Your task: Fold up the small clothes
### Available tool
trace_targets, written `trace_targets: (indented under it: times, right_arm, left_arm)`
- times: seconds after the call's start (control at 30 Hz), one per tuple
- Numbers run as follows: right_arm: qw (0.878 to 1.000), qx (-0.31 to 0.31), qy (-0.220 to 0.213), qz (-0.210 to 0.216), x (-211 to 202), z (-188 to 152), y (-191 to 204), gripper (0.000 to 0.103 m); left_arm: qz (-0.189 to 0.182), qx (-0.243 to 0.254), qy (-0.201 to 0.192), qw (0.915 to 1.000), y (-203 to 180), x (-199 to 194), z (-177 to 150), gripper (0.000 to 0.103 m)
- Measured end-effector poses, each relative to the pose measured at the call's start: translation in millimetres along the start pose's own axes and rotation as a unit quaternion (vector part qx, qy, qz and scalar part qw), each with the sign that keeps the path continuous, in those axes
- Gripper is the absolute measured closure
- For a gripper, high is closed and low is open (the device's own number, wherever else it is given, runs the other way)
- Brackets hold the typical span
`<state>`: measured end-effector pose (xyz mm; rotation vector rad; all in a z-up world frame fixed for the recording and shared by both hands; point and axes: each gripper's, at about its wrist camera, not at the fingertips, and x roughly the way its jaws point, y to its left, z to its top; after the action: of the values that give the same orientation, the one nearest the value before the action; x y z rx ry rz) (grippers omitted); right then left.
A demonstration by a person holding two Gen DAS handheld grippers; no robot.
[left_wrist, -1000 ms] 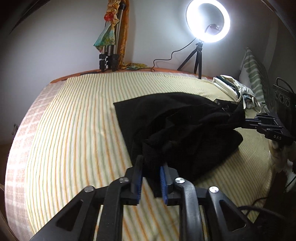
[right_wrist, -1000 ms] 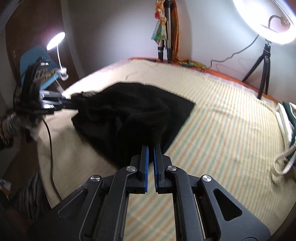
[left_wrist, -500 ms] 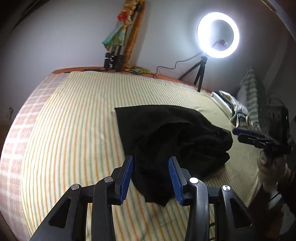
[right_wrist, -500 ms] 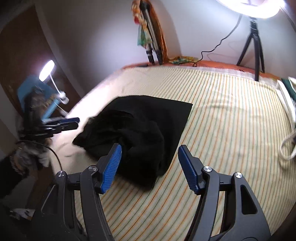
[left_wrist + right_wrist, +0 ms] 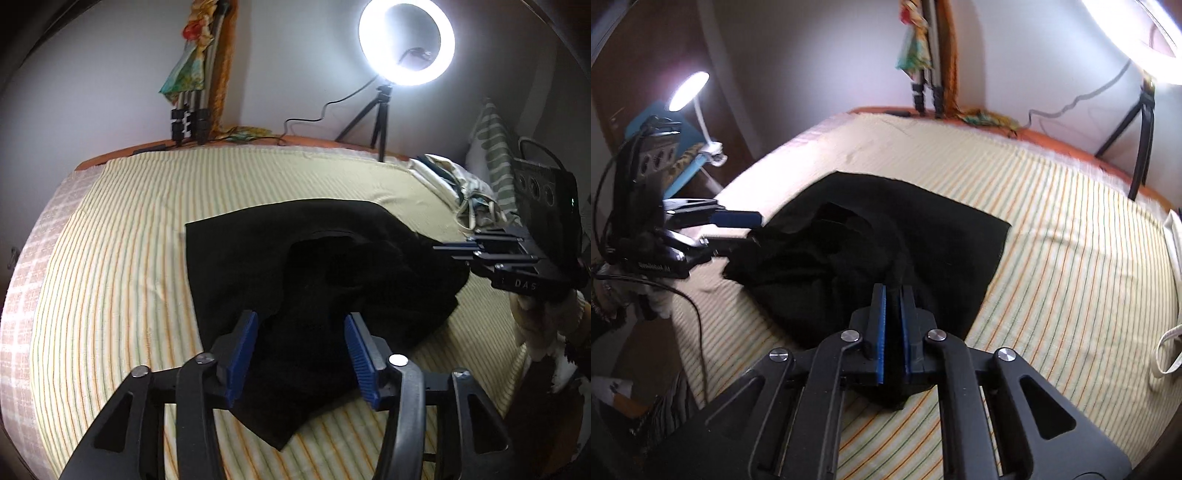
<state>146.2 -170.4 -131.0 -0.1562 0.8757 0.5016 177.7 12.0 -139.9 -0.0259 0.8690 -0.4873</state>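
A black garment [image 5: 295, 273] lies crumpled on the striped bedsheet [image 5: 118, 280], flat at its far side and bunched near me. My left gripper [image 5: 301, 325] is open, its blue pads either side of the near bunched edge without clamping it; it also shows in the right wrist view [image 5: 738, 229] at the garment's left corner. My right gripper [image 5: 893, 295] is shut on a fold of the black garment [image 5: 923, 236] at its near edge. It appears in the left wrist view [image 5: 443, 249] at the garment's right end.
A ring light on a tripod [image 5: 406, 40] stands at the bed's far edge, with folded tripods [image 5: 188, 118] against the wall. A cloth bag [image 5: 461, 184] and a striped pillow [image 5: 495, 147] lie at the right. A desk lamp [image 5: 689, 90] stands left of the bed.
Both grippers let go of the garment half a second ago. Since then my right gripper has shut on a fold again, while my left gripper stays open over the near edge.
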Motion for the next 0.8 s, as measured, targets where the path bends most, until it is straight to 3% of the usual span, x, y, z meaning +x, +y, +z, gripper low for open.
trace_targets:
  times: [0.13,0.2,0.23,0.27,0.37,0.5,0.63,0.7,0.73,0.77,0.8]
  right_arm:
    - [1.0,-0.027,-0.001,-0.011,-7,-2,11,0.097]
    - [0.999,-0.031,0.0,-0.014,-7,-2,12,0.097]
    - [0.999,-0.032,-0.003,-0.015,-9,-4,13,0.097]
    - [0.999,-0.033,-0.005,-0.014,-10,-4,13,0.097]
    - [0.999,-0.049,-0.016,-0.014,-20,-9,19,0.097]
    - [0.996,-0.083,-0.034,-0.024,-40,-21,31,0.097]
    - [0.986,-0.154,-0.027,-0.063,-55,-53,48,0.097]
    - [0.986,-0.159,-0.018,-0.056,-61,-68,47,0.097]
    - [0.987,-0.151,-0.013,-0.061,-64,-74,44,0.097]
    - [0.988,-0.139,-0.012,-0.061,-67,-76,39,0.086]
    - [0.993,-0.106,-0.013,-0.056,-71,-79,28,0.061]
  left_arm:
    - [0.012,0.024,0.021,0.9994,-7,11,-8,0.045]
    - [0.022,0.017,0.03,0.9992,-3,18,-10,0.049]
    - [0.021,0.013,0.033,0.9991,-1,21,-11,0.059]
    - [0.024,0.015,0.036,0.999,-1,23,-12,0.077]
    - [0.03,0.028,0.034,0.9986,-1,20,-15,0.102]
    - [0.02,0.044,0.018,0.9987,-1,-1,-22,0.103]
    - [0.006,0.068,0.029,0.9973,-2,-22,-41,0.101]
    - [0.002,0.071,0.039,0.9967,-1,-31,-52,0.095]
    - [0.006,0.066,0.041,0.997,2,-35,-57,0.08]
    - [0.011,0.052,0.037,0.9979,6,-40,-62,0.071]
    - [0.009,0.03,0.031,0.999,14,-46,-64,0.069]
